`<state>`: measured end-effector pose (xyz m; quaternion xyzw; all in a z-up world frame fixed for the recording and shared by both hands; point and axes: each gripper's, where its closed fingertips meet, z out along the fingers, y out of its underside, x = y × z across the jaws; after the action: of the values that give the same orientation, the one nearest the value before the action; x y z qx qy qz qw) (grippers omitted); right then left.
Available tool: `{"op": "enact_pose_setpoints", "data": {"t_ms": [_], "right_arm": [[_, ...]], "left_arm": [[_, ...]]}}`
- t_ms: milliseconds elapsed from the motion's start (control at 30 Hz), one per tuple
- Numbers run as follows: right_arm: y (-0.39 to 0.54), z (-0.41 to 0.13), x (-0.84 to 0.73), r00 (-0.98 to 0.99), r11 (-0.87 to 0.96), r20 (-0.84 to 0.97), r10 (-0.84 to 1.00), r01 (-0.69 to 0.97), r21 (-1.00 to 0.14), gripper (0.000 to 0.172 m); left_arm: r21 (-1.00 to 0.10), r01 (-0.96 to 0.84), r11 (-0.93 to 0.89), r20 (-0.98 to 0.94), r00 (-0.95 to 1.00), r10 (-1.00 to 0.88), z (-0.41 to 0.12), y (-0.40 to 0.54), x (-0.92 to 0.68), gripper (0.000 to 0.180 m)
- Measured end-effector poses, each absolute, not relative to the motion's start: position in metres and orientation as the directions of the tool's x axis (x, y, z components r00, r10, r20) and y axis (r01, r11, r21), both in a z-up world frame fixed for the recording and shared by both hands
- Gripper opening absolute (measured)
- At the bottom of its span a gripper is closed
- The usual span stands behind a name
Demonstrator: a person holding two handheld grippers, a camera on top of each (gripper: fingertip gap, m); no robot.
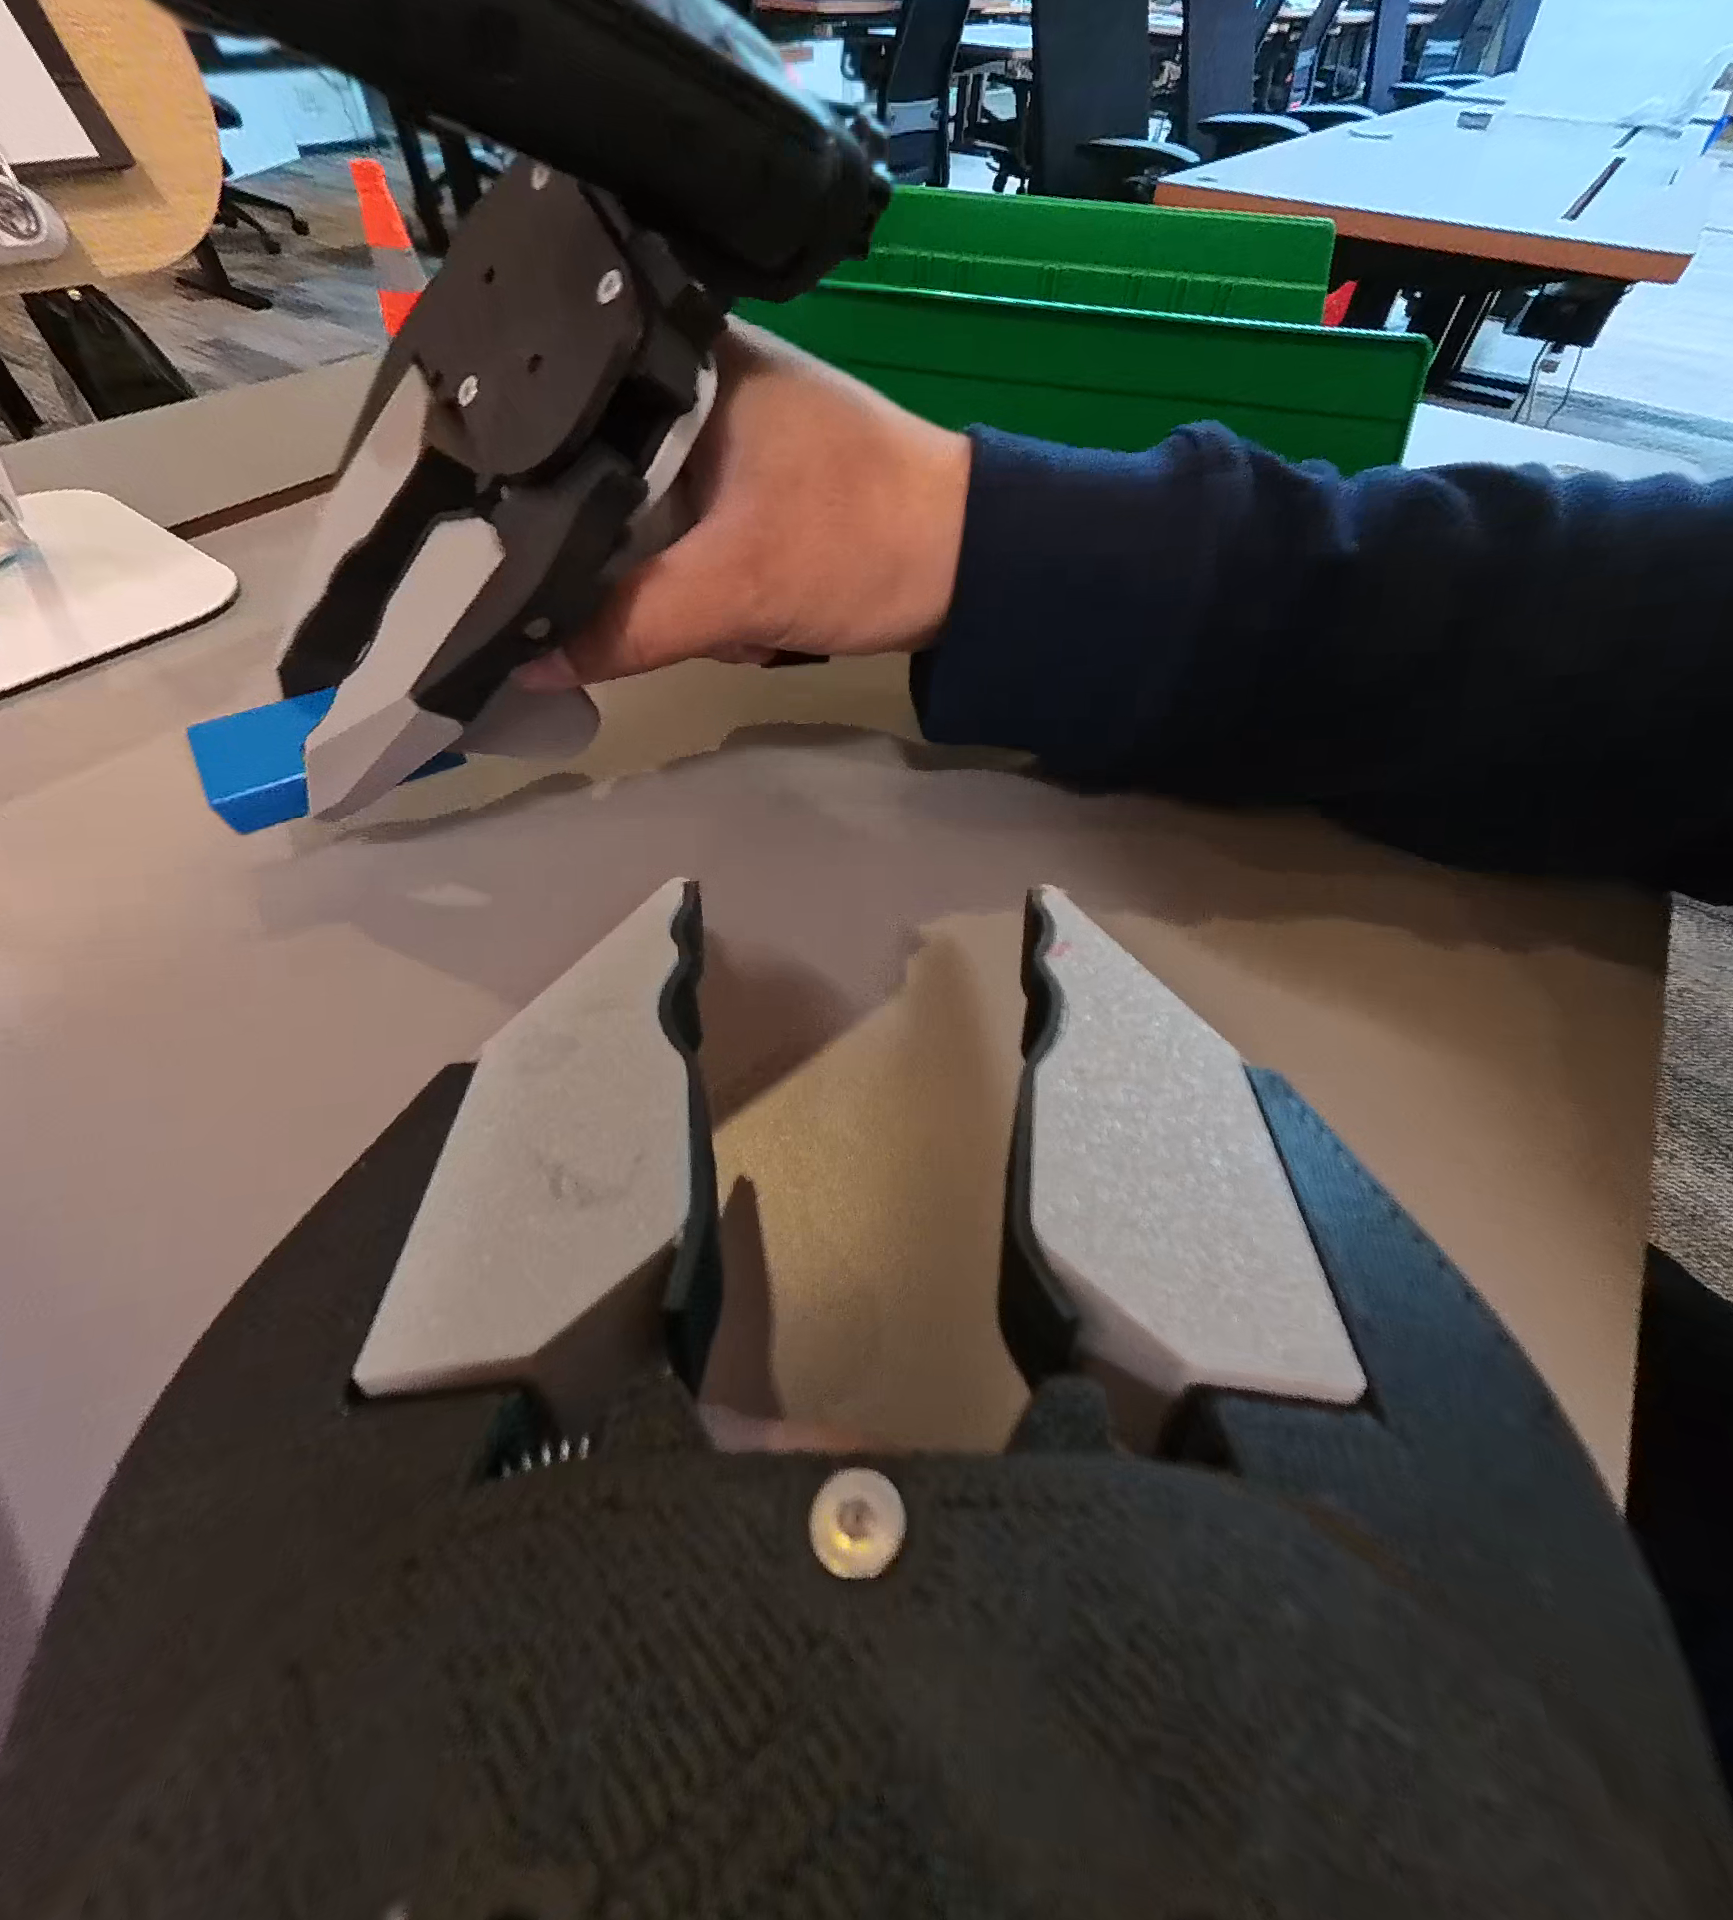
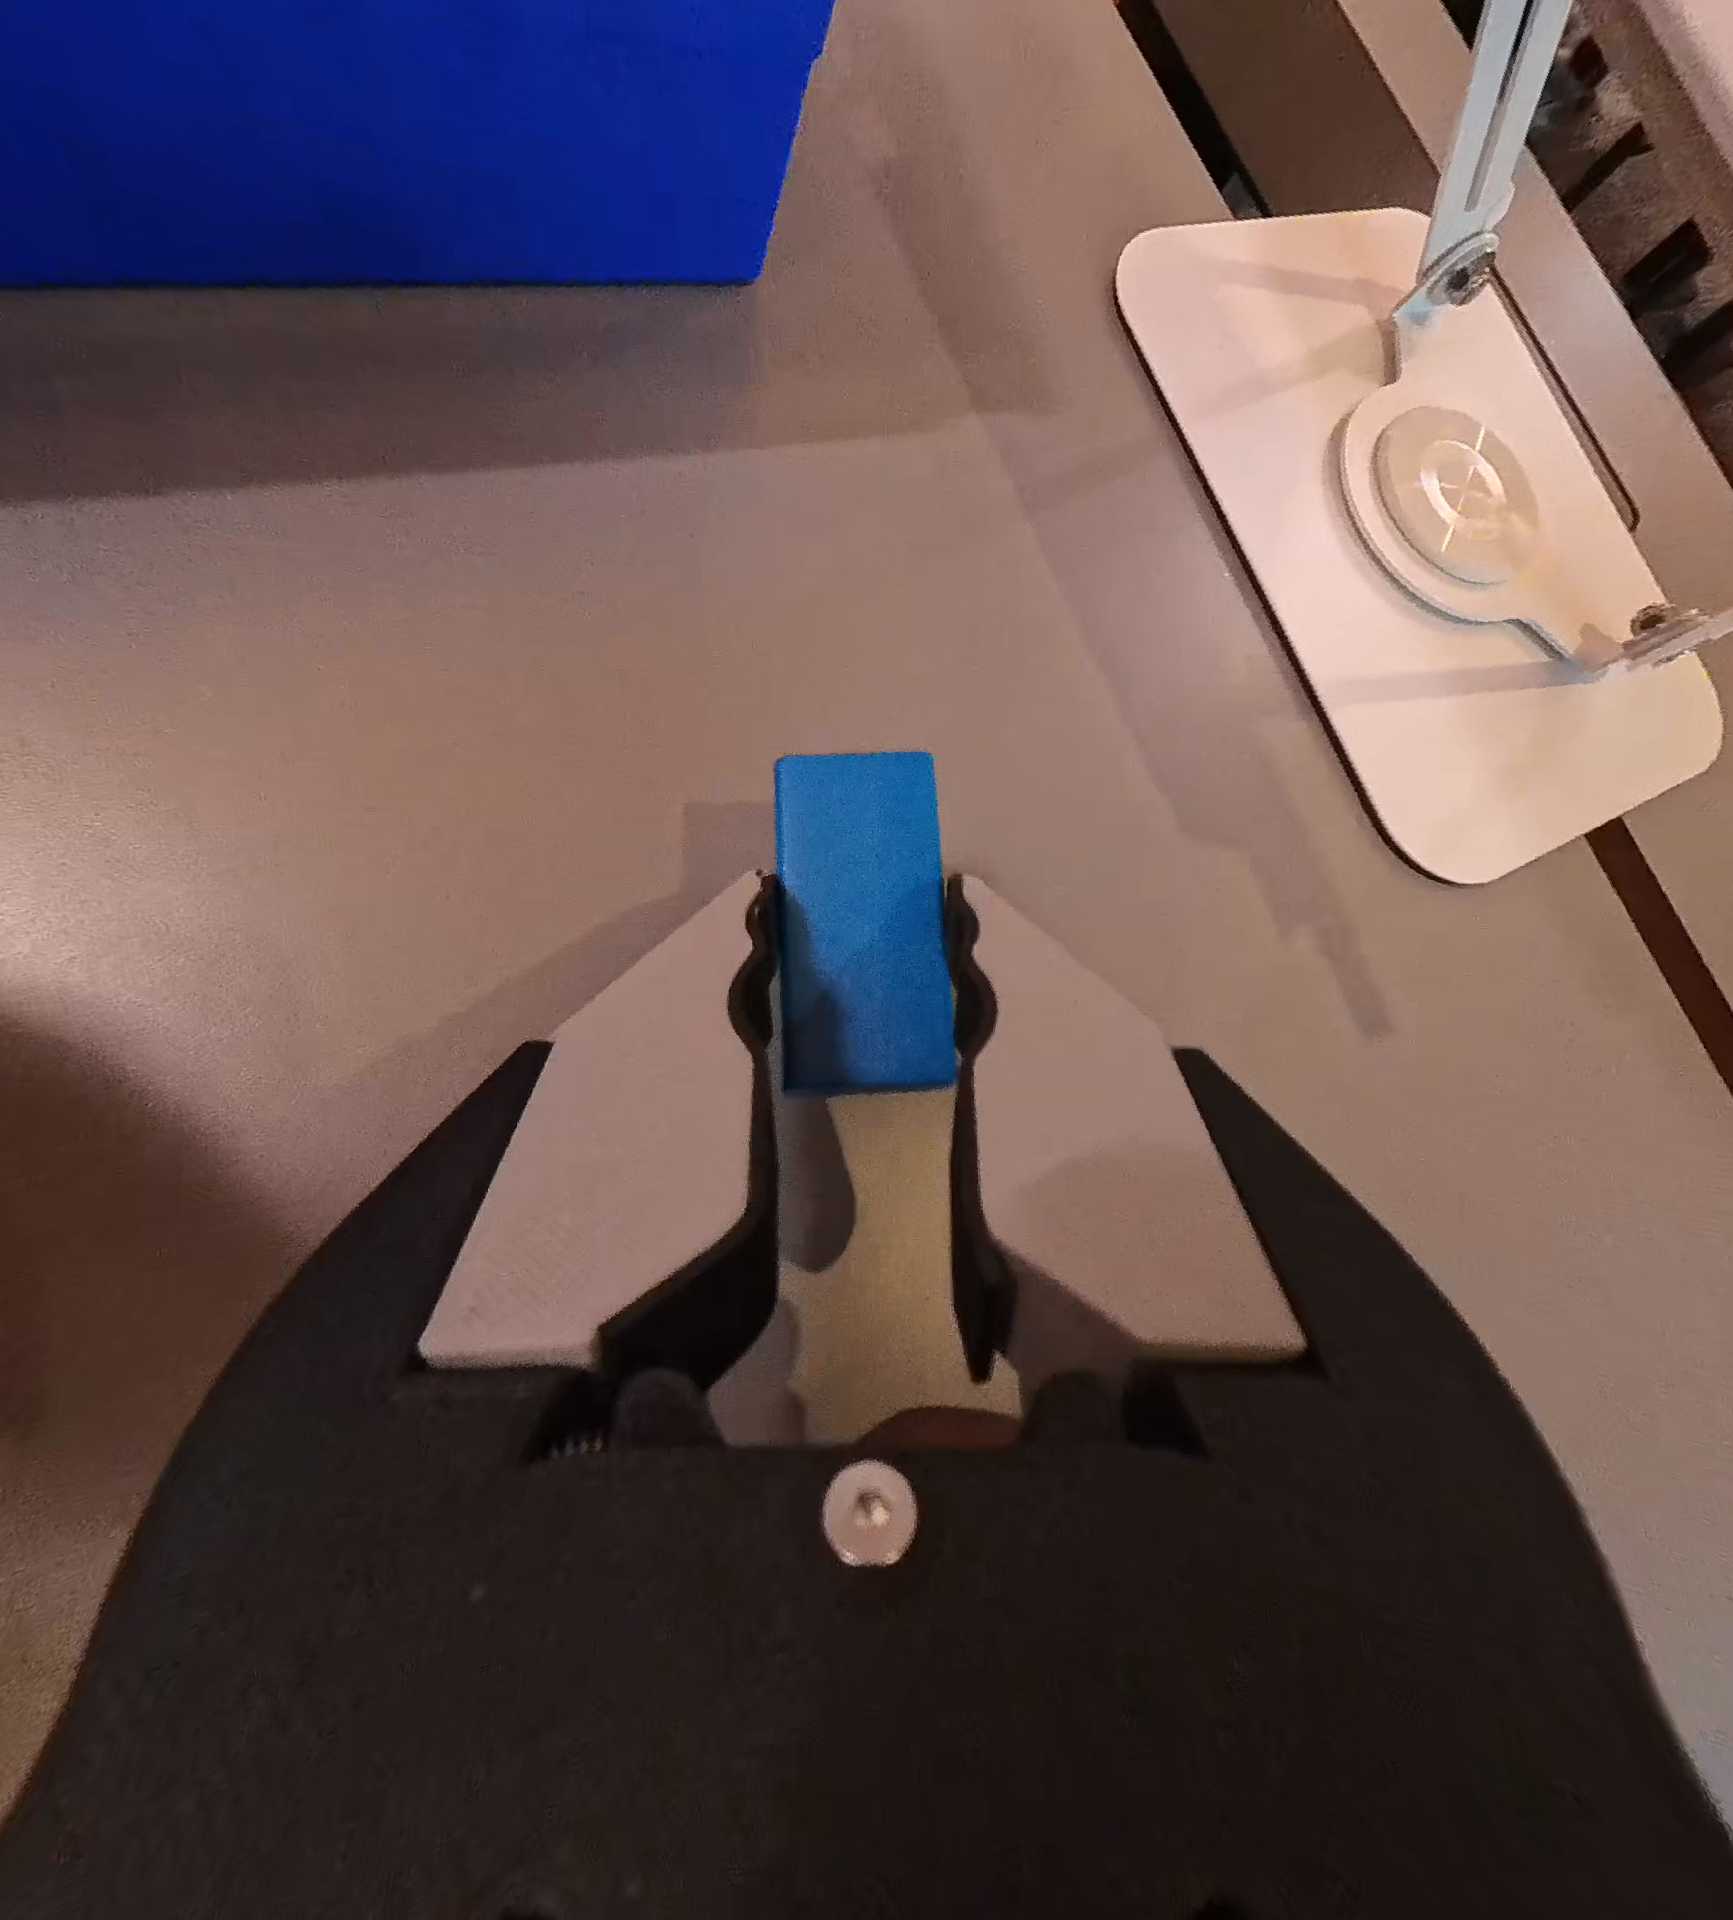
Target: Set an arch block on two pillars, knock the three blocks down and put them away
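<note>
The right gripper [image 2: 857, 883] has its jaws closed on a blue block [image 2: 860, 925], which lies low at the desk [image 2: 322, 727] with its long axis pointing forward between the fingers. The left gripper [image 1: 862, 894] is wide open, empty, well apart.

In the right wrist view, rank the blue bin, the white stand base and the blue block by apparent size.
1. Blue bin, largest though cropped by the frame.
2. White stand base.
3. Blue block, smallest, although nearest the camera, between the right gripper's fingers.
</note>
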<state>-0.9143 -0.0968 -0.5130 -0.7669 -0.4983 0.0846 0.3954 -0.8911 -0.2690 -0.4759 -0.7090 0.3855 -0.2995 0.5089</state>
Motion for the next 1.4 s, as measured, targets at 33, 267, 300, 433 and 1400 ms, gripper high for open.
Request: {"op": "enact_pose_setpoints", "data": {"t_ms": [33, 267, 300, 433, 1400], "right_arm": [[-0.099, -0.511, -0.911, 0.495, -0.192, 0.27, 0.826, 0.697, -0.69, 0.029], [-0.115, -0.481, -0.88, 0.559, -0.204, 0.305, 0.771, 0.671, -0.713, 0.029], [-0.117, -0.475, -0.874, 0.572, -0.206, 0.307, 0.761, 0.662, -0.721, 0.029], [-0.127, -0.444, -0.843, 0.617, -0.2, 0.345, 0.708, 0.643, -0.74, 0.029], [-0.267, -0.424, -0.575, 0.94, -0.571, 0.153, 0.305, 0.31, -0.76, 0.051]], "left_arm": [[-0.952, -0.244, -0.183, 0.03, 0.523, -0.852, -0.476, -0.269, -0.891, 0.06], [-0.952, -0.254, -0.171, 0.014, 0.521, -0.854, -0.476, -0.271, -0.89, 0.06], [-0.952, -0.255, -0.171, 0.014, 0.521, -0.854, -0.476, -0.271, -0.89, 0.06], [-0.951, -0.259, -0.167, 0.008, 0.519, -0.855, -0.477, -0.271, -0.89, 0.06], [-0.941, -0.188, -0.282, 0.125, 0.581, -0.804, -0.472, -0.319, -0.946, 0.071]]}}
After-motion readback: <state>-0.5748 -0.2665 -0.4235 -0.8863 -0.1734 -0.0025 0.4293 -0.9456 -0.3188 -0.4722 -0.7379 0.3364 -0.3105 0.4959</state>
